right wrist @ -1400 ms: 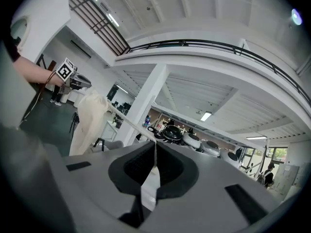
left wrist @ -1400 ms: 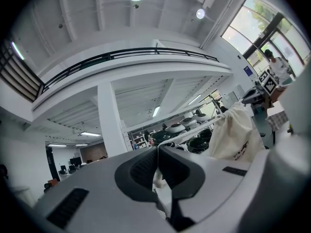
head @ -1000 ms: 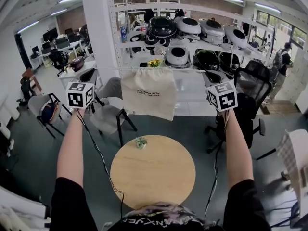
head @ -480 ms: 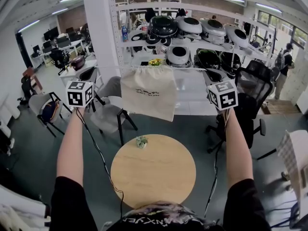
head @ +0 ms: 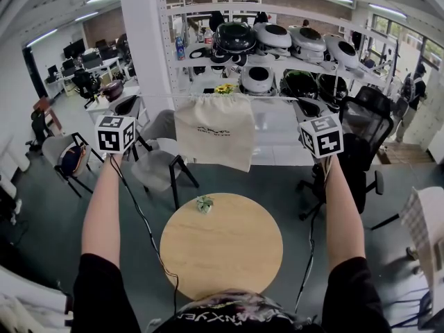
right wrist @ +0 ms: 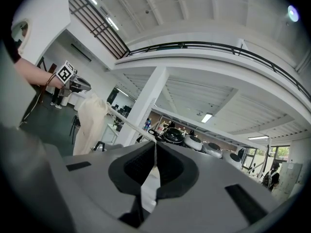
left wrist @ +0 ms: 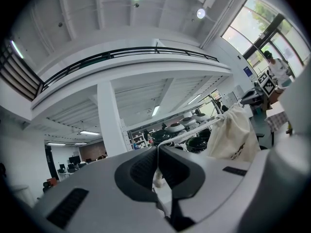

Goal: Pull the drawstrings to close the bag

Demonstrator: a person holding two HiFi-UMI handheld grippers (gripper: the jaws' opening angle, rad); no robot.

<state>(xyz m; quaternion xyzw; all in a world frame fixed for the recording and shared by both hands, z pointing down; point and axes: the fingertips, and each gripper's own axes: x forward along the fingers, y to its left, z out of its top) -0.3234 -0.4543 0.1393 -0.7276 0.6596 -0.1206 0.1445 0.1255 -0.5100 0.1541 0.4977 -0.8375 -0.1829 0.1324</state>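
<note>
Over the round wooden worktop [head: 220, 245], well above it and touching nothing below: cream cloth bag [head: 214, 132], hanging level with the shelving behind, midway between two raised arms. Out to either side, well apart: left gripper [left wrist: 157, 154] and right gripper [right wrist: 155, 152], both pointing level, marker cubes turned toward the head camera. From the bag's mouth, running taut and nearly straight to each side: white drawstrings [head: 274, 100]. Fingers [left wrist: 141, 166] of the left gripper pinched fully together on the end of one of the drawstrings; same on the right, clamped tight on a flat white strip of the other. Mouth of the bag puckered along the drawstrings, yet fairly wide in the head view; hard to call fully cinched. Compared with a second ago: no shift worth naming in bag, drawstrings or hands; same spread, same height. Reads as a pull held at full stretch rather than one under way; probably closed as far as this arm span allows, or wanting a wider spread to finish. Small green object [head: 204, 204] lying untouched near the worktop's far edge.
</note>
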